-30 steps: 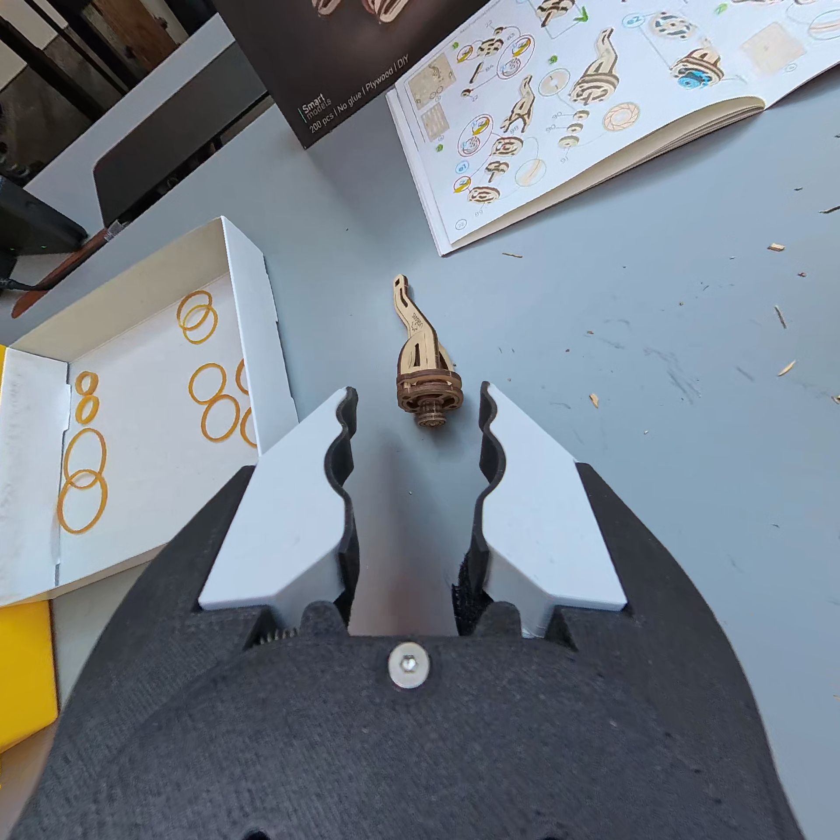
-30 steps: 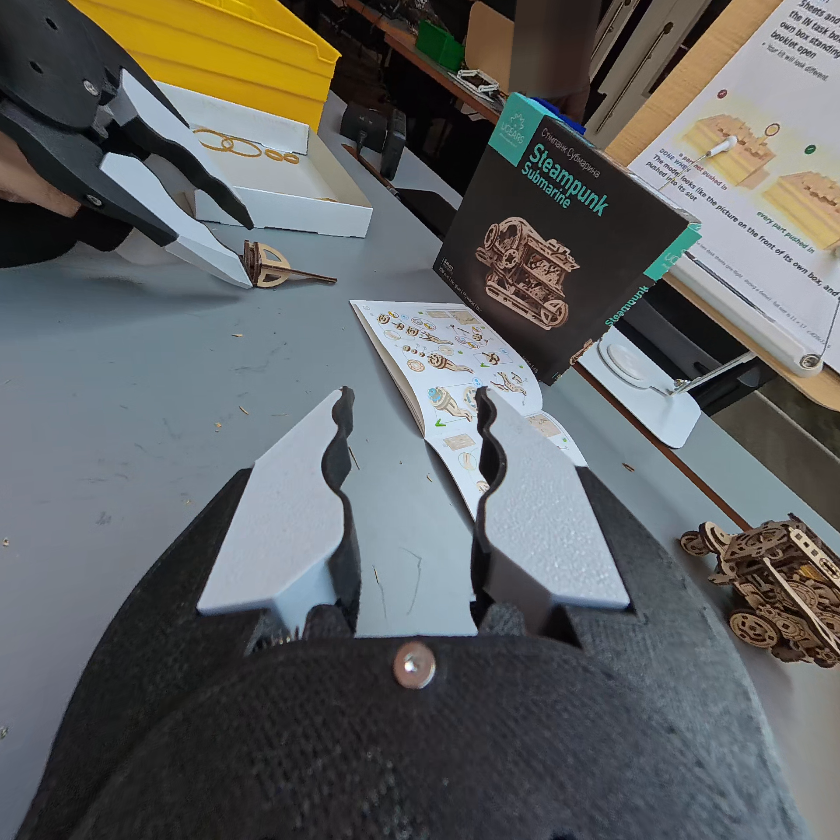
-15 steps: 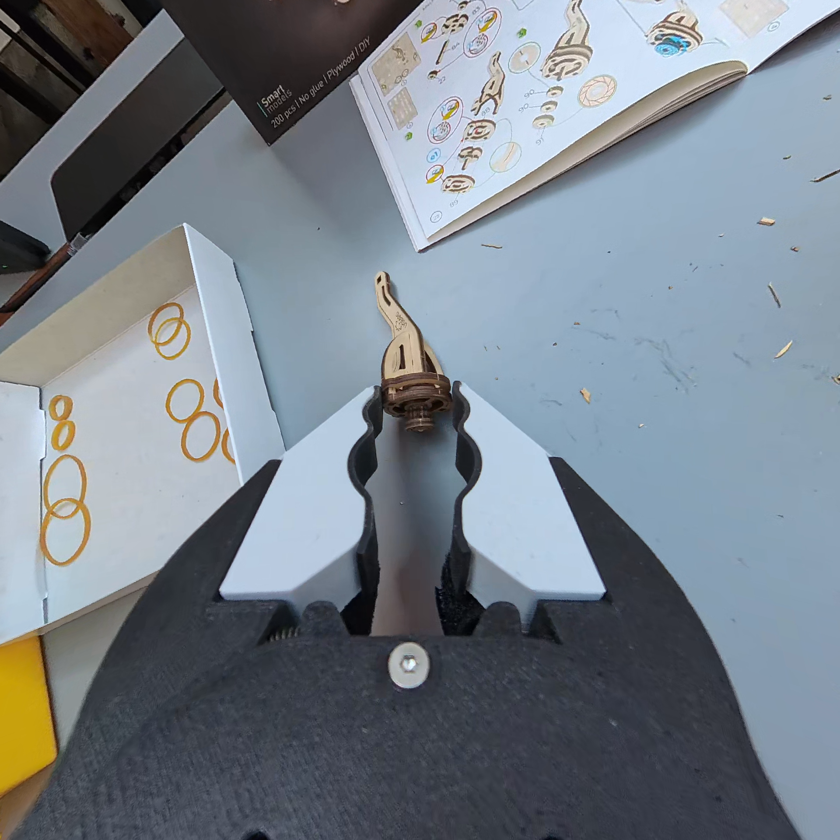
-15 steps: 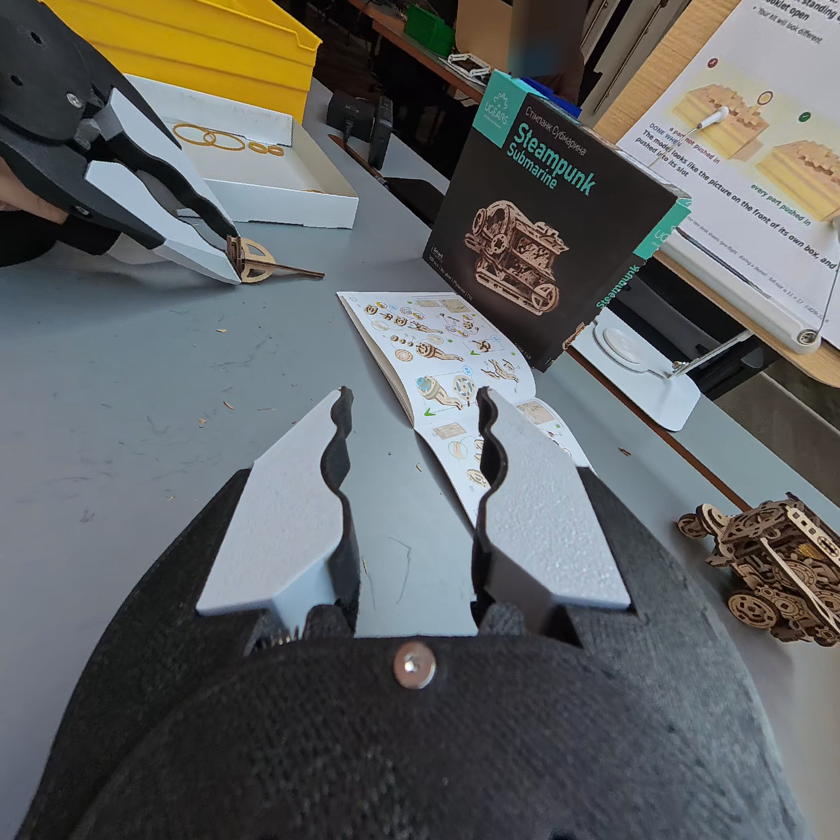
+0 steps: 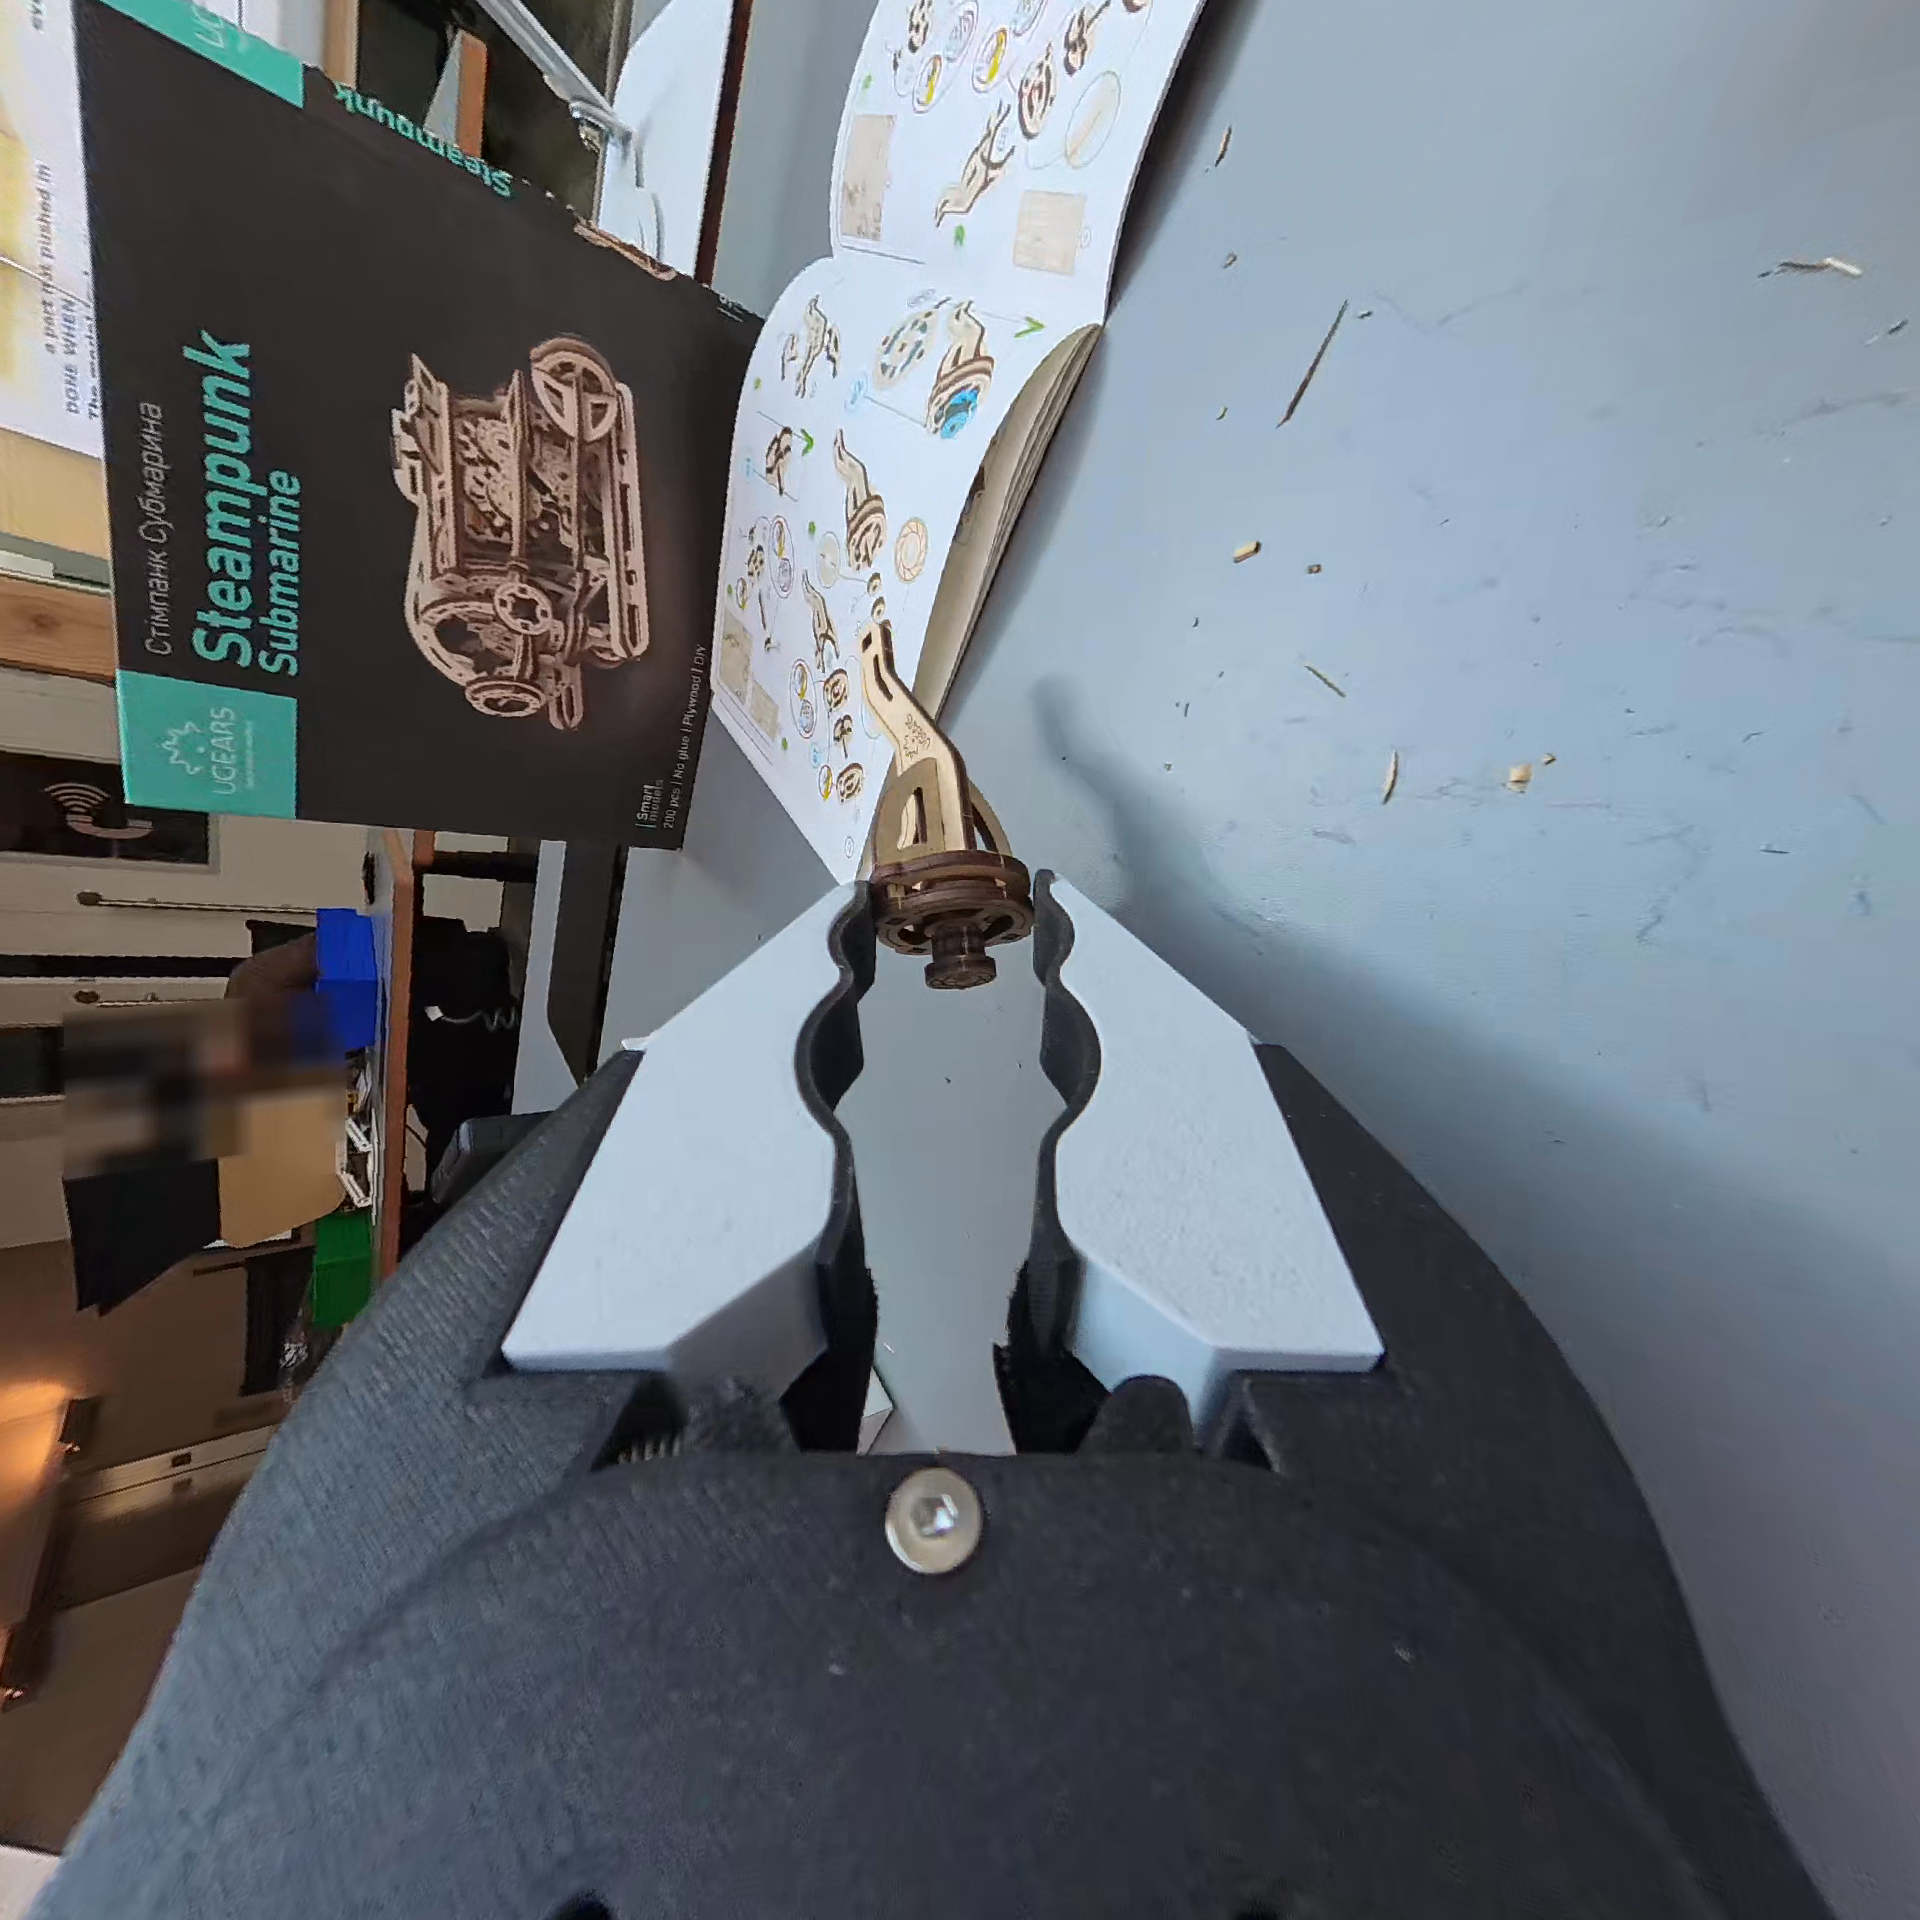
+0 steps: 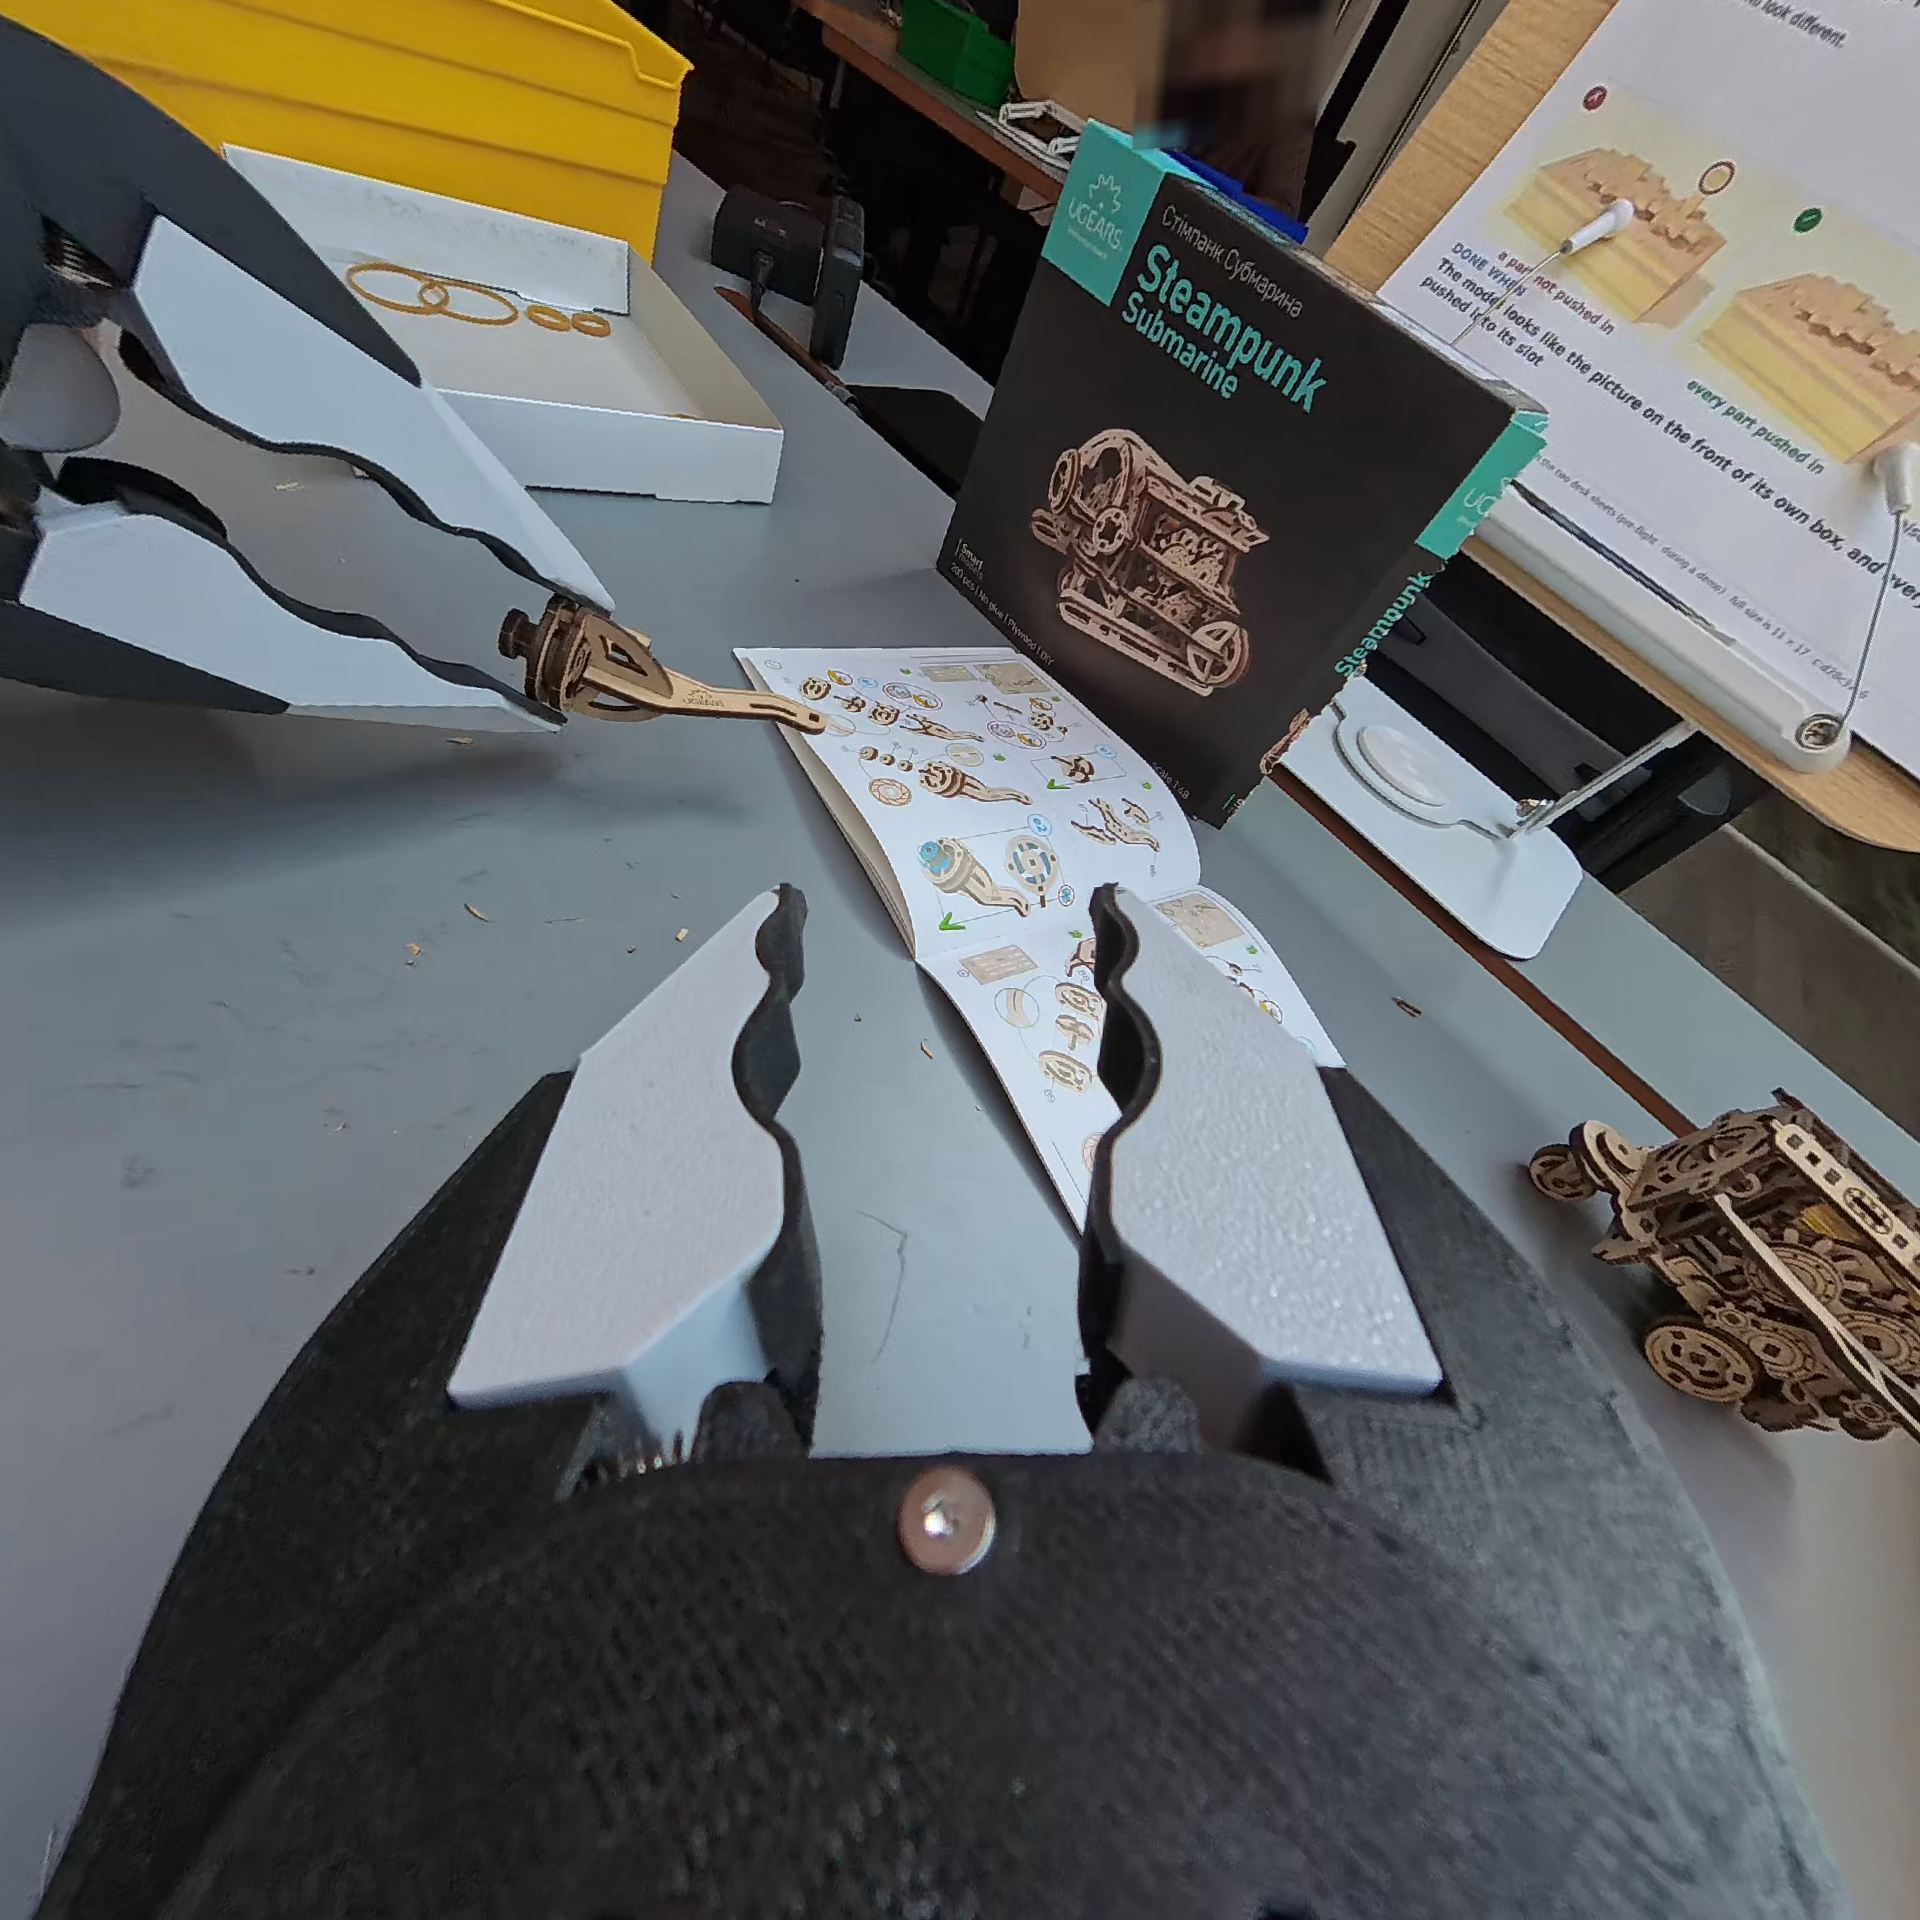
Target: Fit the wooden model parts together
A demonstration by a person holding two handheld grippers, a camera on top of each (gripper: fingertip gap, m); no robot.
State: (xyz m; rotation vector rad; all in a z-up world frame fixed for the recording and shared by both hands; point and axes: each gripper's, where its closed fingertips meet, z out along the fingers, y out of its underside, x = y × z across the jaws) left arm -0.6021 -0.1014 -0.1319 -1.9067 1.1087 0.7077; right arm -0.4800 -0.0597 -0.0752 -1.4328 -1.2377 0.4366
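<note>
Pinching the small round-hubbed plywood sub-assembly with its long curved arm at its disc, the left gripper held it clear of the grey table. Opposite, the right gripper gaped empty; mating with the assembled wooden wheeled model looked undone.

Both views are bright, lit by even daylight. Shadows on the table are soft; a faint one lies beside the wooden part in the left wrist view. Wide-angle distortion bends the edges. The near gripper bodies are sharp. The far background is dim, with mosaic patches.
</note>
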